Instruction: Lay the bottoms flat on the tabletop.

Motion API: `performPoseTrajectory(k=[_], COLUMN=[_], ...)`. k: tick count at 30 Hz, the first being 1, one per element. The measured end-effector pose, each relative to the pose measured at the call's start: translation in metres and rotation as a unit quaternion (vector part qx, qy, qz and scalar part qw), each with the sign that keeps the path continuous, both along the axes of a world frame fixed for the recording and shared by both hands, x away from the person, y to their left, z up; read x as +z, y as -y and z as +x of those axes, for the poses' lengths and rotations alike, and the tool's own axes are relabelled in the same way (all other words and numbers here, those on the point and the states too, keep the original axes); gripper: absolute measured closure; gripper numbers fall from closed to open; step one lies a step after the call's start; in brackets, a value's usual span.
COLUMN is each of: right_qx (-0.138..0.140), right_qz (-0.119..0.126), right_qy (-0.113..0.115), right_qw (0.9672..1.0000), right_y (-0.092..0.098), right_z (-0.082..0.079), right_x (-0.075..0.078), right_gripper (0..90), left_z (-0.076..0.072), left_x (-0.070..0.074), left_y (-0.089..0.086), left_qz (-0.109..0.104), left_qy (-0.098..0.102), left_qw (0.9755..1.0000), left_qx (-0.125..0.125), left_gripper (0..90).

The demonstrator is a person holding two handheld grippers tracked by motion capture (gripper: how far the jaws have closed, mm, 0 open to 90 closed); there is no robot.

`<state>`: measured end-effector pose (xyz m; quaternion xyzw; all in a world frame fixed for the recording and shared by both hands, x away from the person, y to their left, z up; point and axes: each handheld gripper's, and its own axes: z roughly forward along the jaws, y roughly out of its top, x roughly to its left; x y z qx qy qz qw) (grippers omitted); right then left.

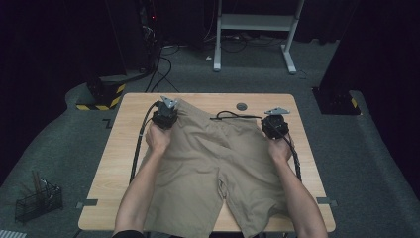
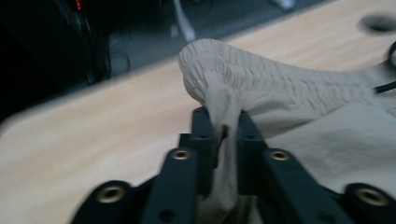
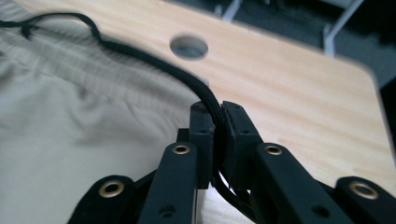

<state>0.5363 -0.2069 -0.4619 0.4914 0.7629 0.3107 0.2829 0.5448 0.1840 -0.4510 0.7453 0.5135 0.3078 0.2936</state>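
Observation:
Khaki shorts [image 1: 213,158] lie flat on the wooden table [image 1: 119,148], waistband at the far side and legs toward the person. My left gripper [image 1: 165,116] sits at the waistband's far left corner. In the left gripper view its jaws [image 2: 223,122] are shut on a fold of the gathered waistband [image 2: 261,79]. My right gripper [image 1: 275,124] rests at the waistband's right end. A black braided cord [image 3: 140,53] runs into its closed jaws [image 3: 218,114] and trails across the shorts [image 3: 70,121]. Whether cloth is pinched there too, I cannot tell.
A round cable hole [image 1: 241,106] sits in the table near its far edge, between the grippers. On the floor are a wire basket [image 1: 37,201] at the left, a yellow-and-black striped base [image 1: 101,96], a white desk frame [image 1: 252,25] and a black stand [image 1: 334,101].

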Motion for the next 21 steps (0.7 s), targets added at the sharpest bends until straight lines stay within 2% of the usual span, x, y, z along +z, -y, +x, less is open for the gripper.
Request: performPoseTrajectory(k=[1, 3, 4, 6, 7, 9, 11, 13, 14, 17, 19, 21], right_qx=[-0.005, -0.007, 0.0, 0.018, 0.024, 0.039, 0.051, 0.062, 0.067, 0.072, 0.066, 0.066], right_qz=[0.001, 0.01, 0.031, 0.048, 0.048, 0.047, 0.05, 0.046, 0.039, 0.021, 0.017, 0.02], right_qy=[-0.023, -0.054, -0.077, -0.089, -0.096, -0.102, -0.095, -0.094, -0.096, -0.11, -0.118, -0.104], right_qw=[0.9997, 0.9985, 0.9966, 0.9947, 0.994, 0.9929, 0.9929, 0.9925, 0.9923, 0.9911, 0.9906, 0.9922], right_y=[0.001, 0.003, 0.004, 0.004, 0.003, 0.004, 0.005, 0.005, 0.004, 0.0, -0.001, -0.003], right_z=[0.005, 0.01, 0.009, 0.003, -0.002, -0.013, -0.026, -0.038, -0.042, -0.043, -0.039, -0.035], right_x=[-0.005, -0.013, -0.017, -0.02, -0.021, -0.022, -0.023, -0.026, -0.027, -0.036, -0.044, -0.046], right_gripper=[79.8, 73.5, 68.1, 61.0, 59.1, 55.8, 55.5, 56.1, 58.4, 60.5, 58.7, 54.1], left_z=[0.004, 0.007, 0.006, -0.002, -0.007, -0.019, -0.032, -0.039, -0.041, -0.04, -0.035, -0.028], left_x=[-0.007, -0.018, -0.02, -0.022, -0.022, -0.021, -0.022, -0.026, -0.03, -0.045, -0.05, -0.056], left_y=[-0.002, -0.003, -0.002, -0.001, 0.0, 0.001, 0.001, 0.003, 0.005, 0.013, 0.015, 0.016], left_qz=[-0.012, -0.038, -0.041, -0.027, -0.025, -0.017, -0.017, -0.029, -0.027, -0.008, -0.015, -0.02], left_qy=[-0.023, -0.052, -0.055, -0.054, -0.055, -0.054, -0.054, -0.07, -0.081, -0.101, -0.104, -0.109], left_qw=[0.9996, 0.9978, 0.9975, 0.9982, 0.9982, 0.9983, 0.9978, 0.996, 0.9947, 0.9928, 0.9928, 0.9927], left_qx=[0.006, 0.015, 0.015, 0.004, -0.004, -0.015, -0.034, -0.049, -0.057, -0.063, -0.057, -0.049], left_gripper=[72.7, 60.5, 52.0, 45.0, 43.4, 40.6, 40.1, 38.6, 38.3, 36.6, 36.5, 36.2])
